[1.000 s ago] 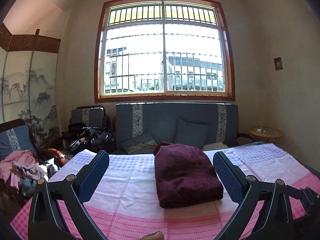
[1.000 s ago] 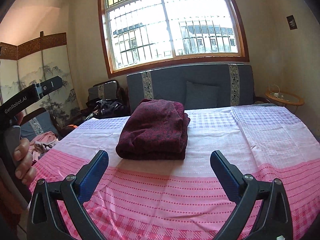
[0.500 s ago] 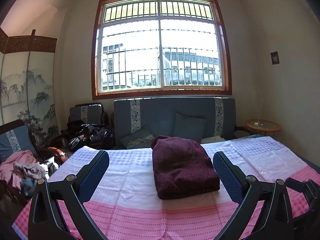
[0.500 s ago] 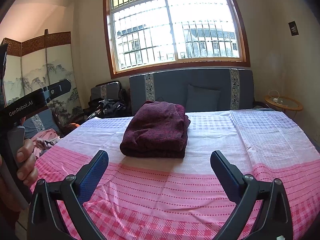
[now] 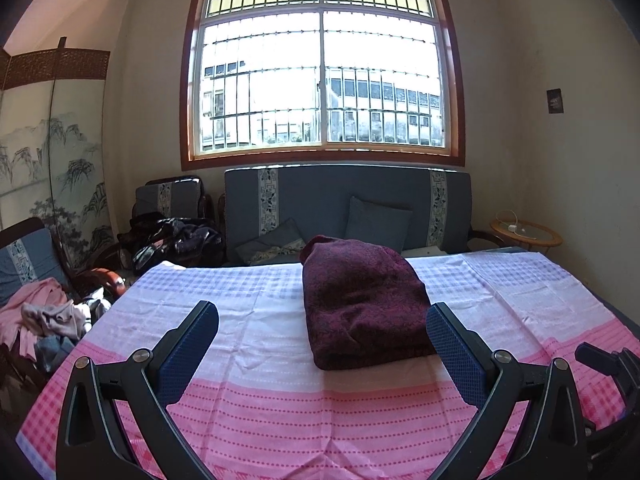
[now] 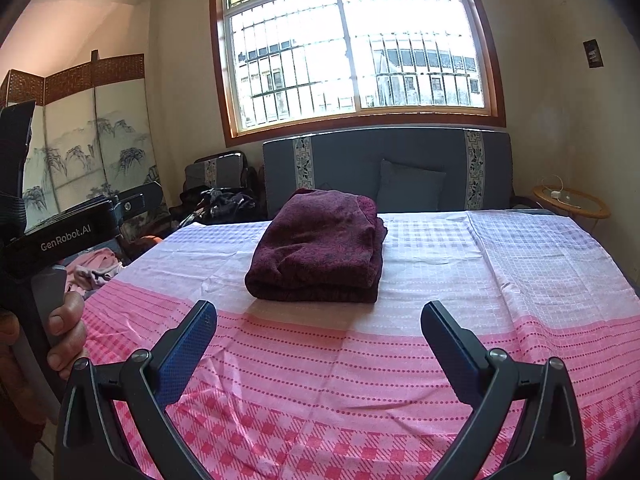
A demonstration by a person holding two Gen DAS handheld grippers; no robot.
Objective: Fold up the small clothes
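A dark maroon knitted garment (image 5: 360, 304) lies folded in a neat thick stack on the table's pink checked cloth (image 5: 256, 412). It also shows in the right wrist view (image 6: 320, 252). My left gripper (image 5: 322, 316) is open and empty, held back above the near part of the table, short of the stack. My right gripper (image 6: 318, 318) is open and empty, also above the near part of the cloth (image 6: 360, 380), in front of the stack. The left gripper's body (image 6: 68, 232) and the hand holding it show at the left of the right wrist view.
A blue sofa (image 5: 344, 204) with cushions stands behind the table under a barred window. A pile of loose clothes (image 5: 44, 320) lies on a chair at the left. Dark bags (image 5: 172, 240) sit on an armchair. A small round side table (image 5: 526, 234) stands at the right.
Both grippers have drawn back and risen a little from the folded stack. The stack has not moved. Both stay open.
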